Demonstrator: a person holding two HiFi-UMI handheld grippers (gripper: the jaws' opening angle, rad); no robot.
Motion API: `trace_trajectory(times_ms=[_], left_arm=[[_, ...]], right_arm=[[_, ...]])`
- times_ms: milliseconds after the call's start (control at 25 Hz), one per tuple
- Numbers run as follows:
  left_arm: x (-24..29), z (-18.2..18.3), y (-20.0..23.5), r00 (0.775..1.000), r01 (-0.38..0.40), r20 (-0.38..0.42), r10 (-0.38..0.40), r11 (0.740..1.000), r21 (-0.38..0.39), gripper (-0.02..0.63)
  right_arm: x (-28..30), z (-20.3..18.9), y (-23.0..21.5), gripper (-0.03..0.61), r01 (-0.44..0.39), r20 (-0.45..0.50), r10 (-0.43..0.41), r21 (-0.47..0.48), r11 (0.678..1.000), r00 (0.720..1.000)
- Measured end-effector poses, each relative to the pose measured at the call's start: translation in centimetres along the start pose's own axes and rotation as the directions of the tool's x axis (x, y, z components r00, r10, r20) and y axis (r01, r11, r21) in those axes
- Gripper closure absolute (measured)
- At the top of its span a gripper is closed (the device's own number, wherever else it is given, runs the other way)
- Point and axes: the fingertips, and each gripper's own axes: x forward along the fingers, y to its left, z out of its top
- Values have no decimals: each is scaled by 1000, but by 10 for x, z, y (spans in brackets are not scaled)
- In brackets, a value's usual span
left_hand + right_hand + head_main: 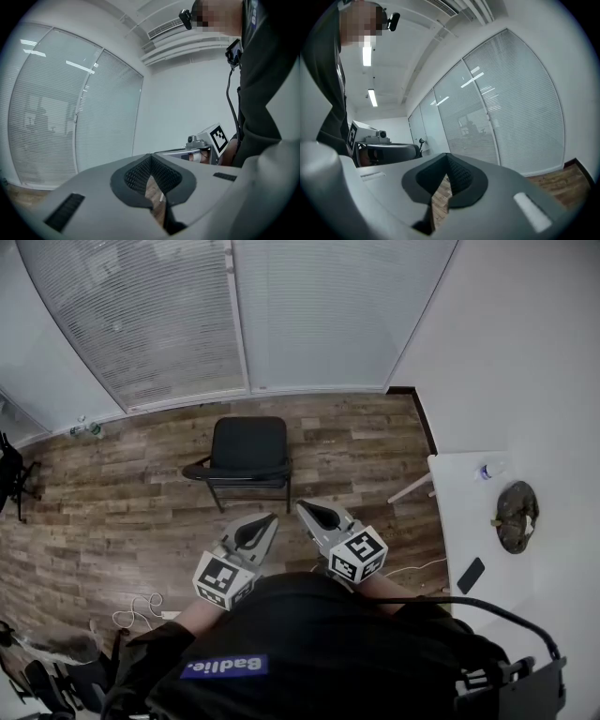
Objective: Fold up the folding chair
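A black folding chair (247,455) stands unfolded on the wood floor, its seat facing me, a short way beyond both grippers. My left gripper (265,518) is held in front of my body, shut with nothing between its jaws, tip pointing at the chair. Beside it, my right gripper (306,509) is also shut and empty. Neither touches the chair. In the left gripper view the left gripper (151,158) shows closed pads with floor beyond. In the right gripper view the right gripper (446,159) looks the same. The chair is hidden in both gripper views.
A white table (473,521) with a phone (471,575), a cap (516,514) and a bottle (491,470) stands at the right. White cable (141,609) lies on the floor at lower left. Windows with blinds (234,315) line the far wall. Dark equipment (14,474) stands at the left edge.
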Motion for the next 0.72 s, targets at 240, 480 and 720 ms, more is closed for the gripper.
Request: trace_trajectory(times_ms=[240, 480, 720], left_arm=[[12, 2, -6, 1000, -16, 0, 16, 1000, -11, 609], [33, 4, -19, 999, -50, -5, 49, 999, -22, 609], [54, 3, -25, 995, -97, -7, 97, 995, -35, 609]], right_arm=[[-9, 0, -12, 577, -7, -7, 7, 12, 1000, 1000], [-27, 0, -34, 577, -24, -9, 24, 31, 999, 1000], [-38, -2, -57, 577, -65, -17, 66, 48, 997, 998]])
